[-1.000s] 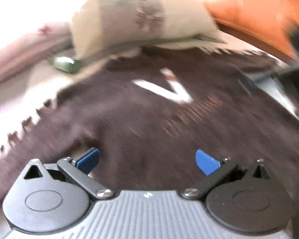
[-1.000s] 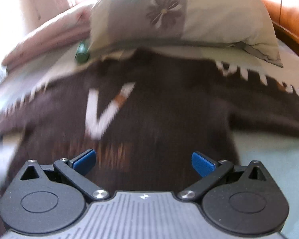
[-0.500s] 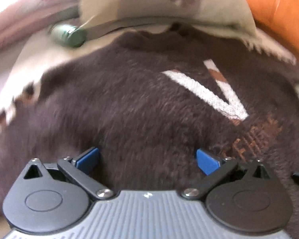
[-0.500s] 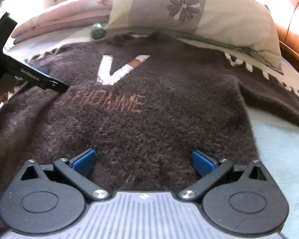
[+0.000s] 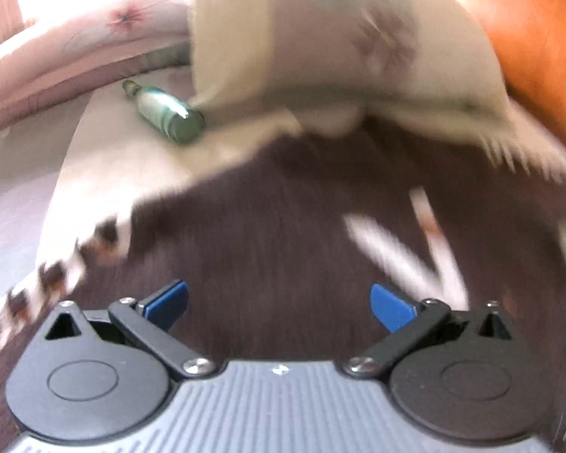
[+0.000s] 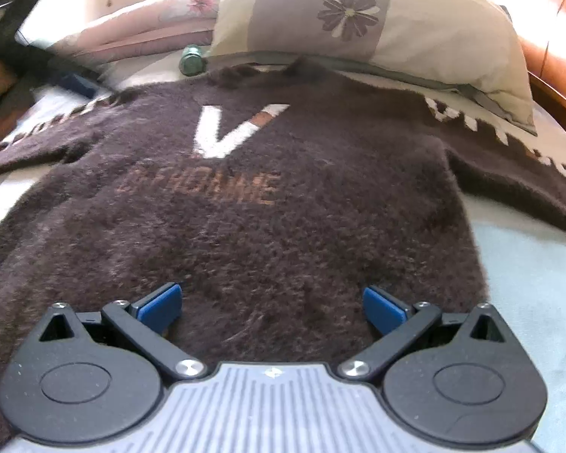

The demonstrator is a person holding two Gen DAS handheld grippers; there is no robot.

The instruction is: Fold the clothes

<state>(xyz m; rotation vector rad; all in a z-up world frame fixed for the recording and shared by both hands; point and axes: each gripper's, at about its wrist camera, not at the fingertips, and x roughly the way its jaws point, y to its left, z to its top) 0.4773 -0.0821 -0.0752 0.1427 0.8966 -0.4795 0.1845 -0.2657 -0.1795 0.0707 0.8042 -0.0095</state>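
Observation:
A dark brown fuzzy sweater (image 6: 268,219) with a white V and orange lettering lies flat, front up, on the bed, both sleeves spread sideways. My right gripper (image 6: 271,307) hovers open over its lower hem area, nothing between the blue pads. The left wrist view is motion-blurred: my left gripper (image 5: 279,304) stands open above the sweater (image 5: 283,249) near its left shoulder, with the patterned left sleeve (image 5: 53,275) at the lower left. The other gripper shows as a dark blur (image 6: 22,64) at the far left of the right wrist view.
A floral pillow (image 6: 377,26) lies over the sweater's collar. A green bottle (image 5: 166,115) (image 6: 192,61) rests beside the pillow. A pink quilt (image 6: 139,26) lies at the back left. An orange wooden headboard (image 6: 558,64) rises on the right. Pale bedsheet (image 6: 528,271) shows right of the sweater.
The left gripper has swung left and back toward the left shoulder; bottle and bare sheet now show more. The right gripper has pulled back slightly. Both stay open.

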